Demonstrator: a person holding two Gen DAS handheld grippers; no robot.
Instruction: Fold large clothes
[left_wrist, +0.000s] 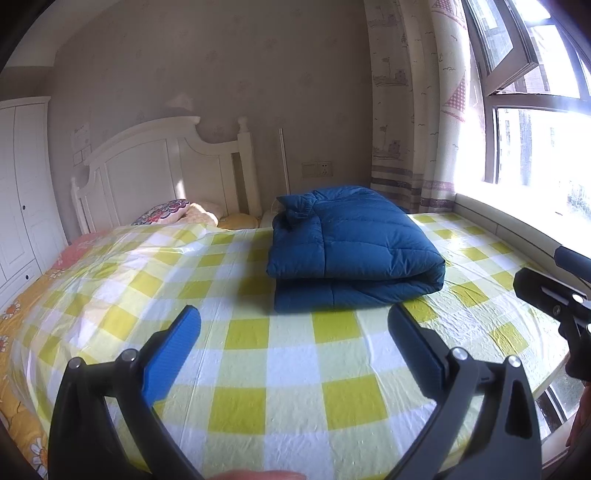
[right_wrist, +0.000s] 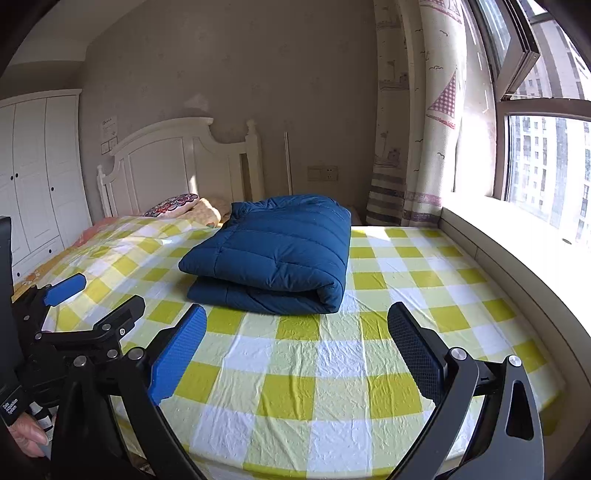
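A dark blue quilted down garment (left_wrist: 351, 251) lies folded into a thick rectangular bundle on the yellow-and-white checked sheet (left_wrist: 280, 369) of the bed. It also shows in the right wrist view (right_wrist: 273, 254). My left gripper (left_wrist: 295, 332) is open and empty, held above the sheet a short way in front of the bundle. My right gripper (right_wrist: 299, 332) is open and empty too, also in front of the bundle. The left gripper appears at the left edge of the right wrist view (right_wrist: 92, 295), and part of the right gripper's body at the right edge of the left wrist view.
A white headboard (left_wrist: 162, 173) and pillows (left_wrist: 173, 214) stand at the far end of the bed. A white wardrobe (right_wrist: 40, 177) is on the left. A window sill (right_wrist: 517, 251), patterned curtain (right_wrist: 417, 129) and open window run along the right.
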